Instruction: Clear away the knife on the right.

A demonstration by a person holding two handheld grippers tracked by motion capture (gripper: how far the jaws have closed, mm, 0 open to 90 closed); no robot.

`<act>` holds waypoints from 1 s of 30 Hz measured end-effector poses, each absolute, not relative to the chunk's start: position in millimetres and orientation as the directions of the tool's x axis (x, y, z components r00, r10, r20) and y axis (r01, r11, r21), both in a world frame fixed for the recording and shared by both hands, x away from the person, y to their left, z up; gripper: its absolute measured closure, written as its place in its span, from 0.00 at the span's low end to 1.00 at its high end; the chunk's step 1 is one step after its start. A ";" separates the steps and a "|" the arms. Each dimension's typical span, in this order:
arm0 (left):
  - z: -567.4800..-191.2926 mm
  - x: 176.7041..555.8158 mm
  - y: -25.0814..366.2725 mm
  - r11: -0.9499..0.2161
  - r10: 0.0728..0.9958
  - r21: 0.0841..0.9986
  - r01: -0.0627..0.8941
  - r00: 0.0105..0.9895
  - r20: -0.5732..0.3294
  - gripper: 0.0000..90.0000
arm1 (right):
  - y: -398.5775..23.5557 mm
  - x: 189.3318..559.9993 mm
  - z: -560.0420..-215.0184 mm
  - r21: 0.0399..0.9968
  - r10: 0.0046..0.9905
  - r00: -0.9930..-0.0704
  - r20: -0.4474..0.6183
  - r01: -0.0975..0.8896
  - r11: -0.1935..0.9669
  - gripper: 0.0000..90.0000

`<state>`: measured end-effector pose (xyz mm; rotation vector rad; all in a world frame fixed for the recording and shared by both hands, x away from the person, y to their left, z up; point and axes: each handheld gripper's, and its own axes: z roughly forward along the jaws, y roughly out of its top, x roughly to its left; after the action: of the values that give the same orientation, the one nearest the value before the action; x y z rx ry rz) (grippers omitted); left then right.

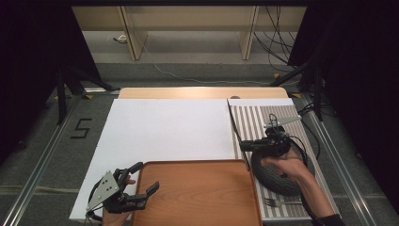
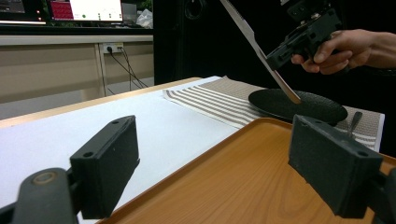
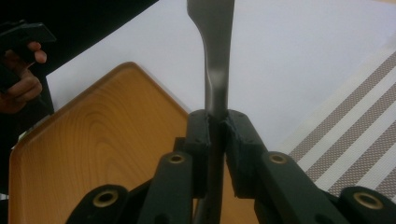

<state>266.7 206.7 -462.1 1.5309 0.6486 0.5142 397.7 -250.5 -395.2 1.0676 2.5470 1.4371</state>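
Note:
My right gripper (image 1: 244,146) is shut on the handle of a metal table knife (image 1: 237,134), held in the air over the left edge of the striped placemat (image 1: 256,117). In the right gripper view, the knife (image 3: 215,70) runs up from the closed pads of that gripper (image 3: 215,126). A dark round plate (image 1: 275,181) lies on the placemat under the right hand, with a fork (image 1: 275,203) in front of it. My left gripper (image 1: 147,177) stands open at the front left corner of the wooden tray (image 1: 197,197), nothing between its jaws (image 2: 215,168).
A white board (image 1: 164,127) covers the table behind and left of the tray. The left gripper view has the knife (image 2: 257,46) slanting above the plate (image 2: 322,106) and the tray's far rim (image 2: 275,122). Cables and stand legs lie beyond the table.

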 end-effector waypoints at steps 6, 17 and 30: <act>-461.8 266.6 206.8 -0.006 0.675 0.995 0.095 0.735 -0.066 0.18 | -241.2 383.9 -397.8 0.759 0.569 -0.770 0.288 0.546 0.355 0.90; -461.6 266.6 207.5 -0.001 0.688 0.995 0.102 0.722 -0.074 0.18 | -235.0 362.6 -404.2 0.749 0.557 -0.773 0.305 0.556 0.360 0.90; -462.0 266.6 207.3 0.000 0.695 0.995 0.104 0.715 -0.074 0.18 | -222.0 331.7 -412.8 0.704 0.547 -0.792 0.271 0.551 0.449 0.90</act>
<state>266.6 207.3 -462.0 1.5246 0.6816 0.5263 331.7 -222.0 -412.8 1.0141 2.6776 1.3037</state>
